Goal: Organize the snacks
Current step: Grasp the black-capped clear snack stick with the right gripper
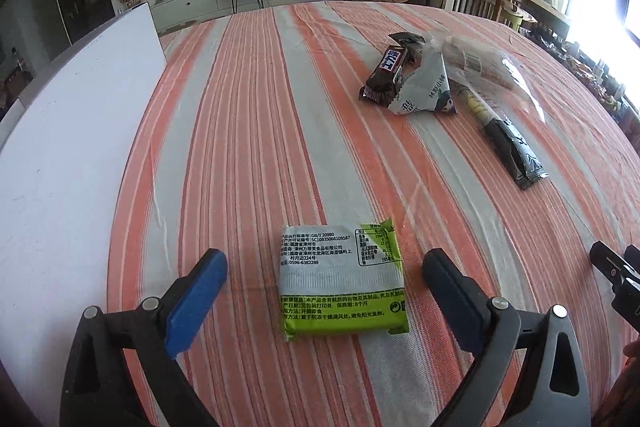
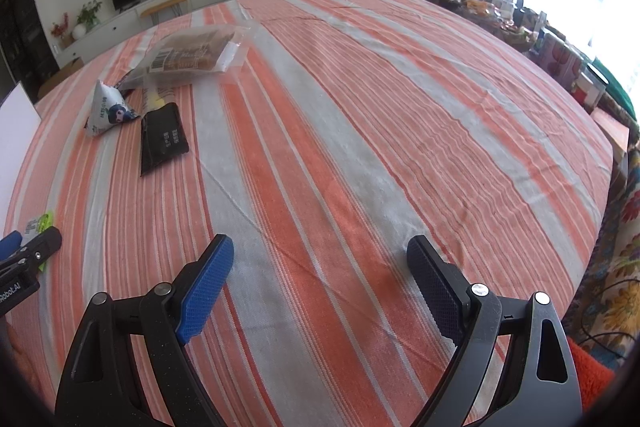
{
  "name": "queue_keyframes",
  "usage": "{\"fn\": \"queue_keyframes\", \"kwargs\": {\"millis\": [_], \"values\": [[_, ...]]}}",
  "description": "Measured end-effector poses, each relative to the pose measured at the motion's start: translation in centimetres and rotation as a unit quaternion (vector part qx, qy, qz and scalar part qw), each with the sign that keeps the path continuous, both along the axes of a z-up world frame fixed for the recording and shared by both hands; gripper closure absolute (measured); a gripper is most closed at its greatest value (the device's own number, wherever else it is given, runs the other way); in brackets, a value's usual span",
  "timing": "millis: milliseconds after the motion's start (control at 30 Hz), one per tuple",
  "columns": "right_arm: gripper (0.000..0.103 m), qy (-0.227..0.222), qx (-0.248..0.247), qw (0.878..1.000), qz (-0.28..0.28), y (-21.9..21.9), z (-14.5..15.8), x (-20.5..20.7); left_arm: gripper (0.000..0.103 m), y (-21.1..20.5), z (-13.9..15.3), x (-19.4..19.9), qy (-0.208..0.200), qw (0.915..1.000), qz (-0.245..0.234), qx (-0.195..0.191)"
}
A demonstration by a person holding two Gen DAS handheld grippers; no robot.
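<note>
A green and white snack packet lies flat on the striped cloth, between the fingers of my open left gripper, which does not touch it. Farther off lie a brown chocolate bar, a white triangular pouch, a long dark bar and a clear bag of brown biscuits. In the right wrist view my right gripper is open and empty over bare cloth; the pouch, dark bar and clear bag lie far left.
A white board or box stands along the table's left side. The table drops off at the right, beside cluttered shelves under a window. The left gripper's tip shows at the right view's left edge.
</note>
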State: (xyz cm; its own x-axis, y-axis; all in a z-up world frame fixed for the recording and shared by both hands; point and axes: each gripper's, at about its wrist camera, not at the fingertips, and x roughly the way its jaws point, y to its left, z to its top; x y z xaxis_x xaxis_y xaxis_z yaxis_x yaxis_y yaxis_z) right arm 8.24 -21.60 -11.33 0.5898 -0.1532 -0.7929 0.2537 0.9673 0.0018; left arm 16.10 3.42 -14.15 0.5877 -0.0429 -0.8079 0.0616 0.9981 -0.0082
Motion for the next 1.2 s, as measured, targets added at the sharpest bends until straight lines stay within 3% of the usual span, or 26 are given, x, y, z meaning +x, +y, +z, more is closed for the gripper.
{"fn": "queue_keyframes", "kwargs": {"millis": [833,967,1100,1200], "values": [[0.012,0.0,0.001,1.0,0.001,0.0,0.0,0.0,0.0,-0.1,-0.1,0.3,0.003,1.0,0.001,0.001],[0.012,-0.004,0.019,1.0,0.003,-0.5,0.2,-0.1,0.0,-0.1,-0.1,0.3,0.003,1.0,0.001,0.001],[0.012,0.004,0.072,0.997,0.033,-1.0,1.2,1.6,0.0,-0.1,-0.1,0.3,0.003,1.0,0.001,0.001],[0.012,0.016,0.059,0.993,0.099,1.1,2.6,5.2,0.0,-0.1,-0.1,0.3,0.003,1.0,0.001,0.001]]}}
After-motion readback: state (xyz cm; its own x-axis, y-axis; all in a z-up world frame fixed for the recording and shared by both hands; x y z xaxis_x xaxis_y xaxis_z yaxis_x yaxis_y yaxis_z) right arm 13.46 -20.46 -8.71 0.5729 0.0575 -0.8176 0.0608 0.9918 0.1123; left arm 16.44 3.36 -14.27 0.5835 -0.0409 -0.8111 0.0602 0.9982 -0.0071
